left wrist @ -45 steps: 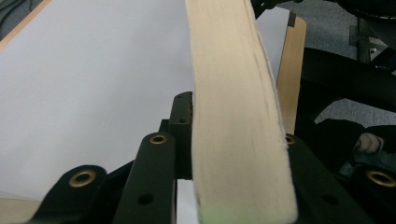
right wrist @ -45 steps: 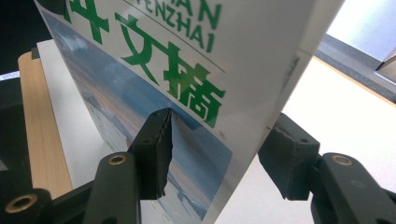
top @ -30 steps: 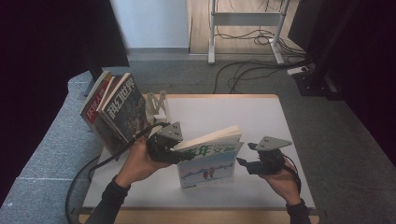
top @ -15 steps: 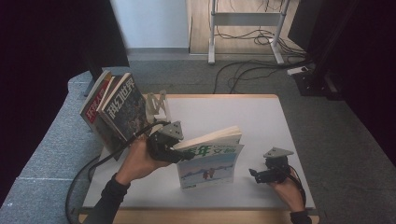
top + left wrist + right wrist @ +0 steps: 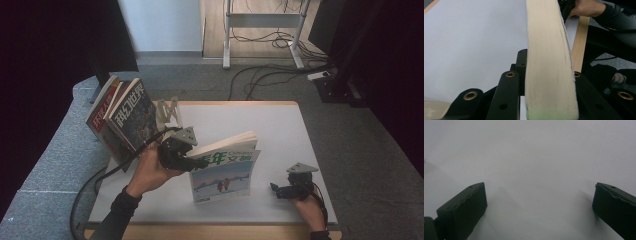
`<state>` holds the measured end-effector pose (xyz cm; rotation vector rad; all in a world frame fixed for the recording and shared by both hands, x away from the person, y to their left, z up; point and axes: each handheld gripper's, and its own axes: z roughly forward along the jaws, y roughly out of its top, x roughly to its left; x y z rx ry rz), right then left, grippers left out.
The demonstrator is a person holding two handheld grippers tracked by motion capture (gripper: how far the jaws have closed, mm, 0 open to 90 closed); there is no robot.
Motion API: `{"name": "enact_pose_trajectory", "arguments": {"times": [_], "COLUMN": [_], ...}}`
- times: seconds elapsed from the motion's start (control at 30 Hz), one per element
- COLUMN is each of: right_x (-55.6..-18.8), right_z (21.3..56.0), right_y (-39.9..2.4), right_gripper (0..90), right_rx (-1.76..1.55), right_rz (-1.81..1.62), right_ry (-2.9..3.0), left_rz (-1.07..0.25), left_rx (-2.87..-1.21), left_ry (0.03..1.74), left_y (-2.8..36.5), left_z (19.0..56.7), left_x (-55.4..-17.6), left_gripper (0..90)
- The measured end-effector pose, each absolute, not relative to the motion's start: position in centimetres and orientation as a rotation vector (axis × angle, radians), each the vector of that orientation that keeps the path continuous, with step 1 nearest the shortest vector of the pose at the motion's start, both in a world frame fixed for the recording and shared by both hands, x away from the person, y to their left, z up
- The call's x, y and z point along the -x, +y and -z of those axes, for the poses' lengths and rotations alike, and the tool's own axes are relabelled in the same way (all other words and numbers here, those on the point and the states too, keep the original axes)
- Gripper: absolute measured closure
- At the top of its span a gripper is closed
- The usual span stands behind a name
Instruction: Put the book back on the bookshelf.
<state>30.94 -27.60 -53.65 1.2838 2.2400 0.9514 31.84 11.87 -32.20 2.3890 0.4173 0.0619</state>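
Left gripper view: jaws clamp the book (image 5: 550,62); right gripper's (image 5: 540,205) gape empty.

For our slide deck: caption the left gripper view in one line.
Left hand-held gripper clamps a book upright above the white table.

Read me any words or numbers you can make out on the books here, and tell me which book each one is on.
"年文摘" in large green characters, the first part hidden by the left gripper: on the cover of the upright book it clamps.
"科幻世界" in white, running up the cover: on the dark magazine leaning in the rack.
White characters on the red magazine behind it: too small to read.
Small print low on the held book's cover: blurred.
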Motion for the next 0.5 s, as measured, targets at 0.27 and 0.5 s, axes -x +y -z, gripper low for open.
{"name": "enact_pose_trajectory", "arguments": {"times": [0.27,0.5], "right_x": [-31.0,-31.0], "right_z": [53.7,53.7], "right_y": [-27.6,-27.6], "right_gripper": [0.0,0.0], "right_rx": [-1.287,-1.288], "right_rz": [-0.954,-0.954], "right_ry": [2.239,2.239], "left_rz": [-0.103,-0.14], "left_rx": [-2.383,-2.37], "left_ry": [0.456,0.519], "left_y": [12.3,13.6], "left_z": [30.9,30.0], "left_x": [-31.9,-31.8], "left_gripper": [74.3,74.3]}}
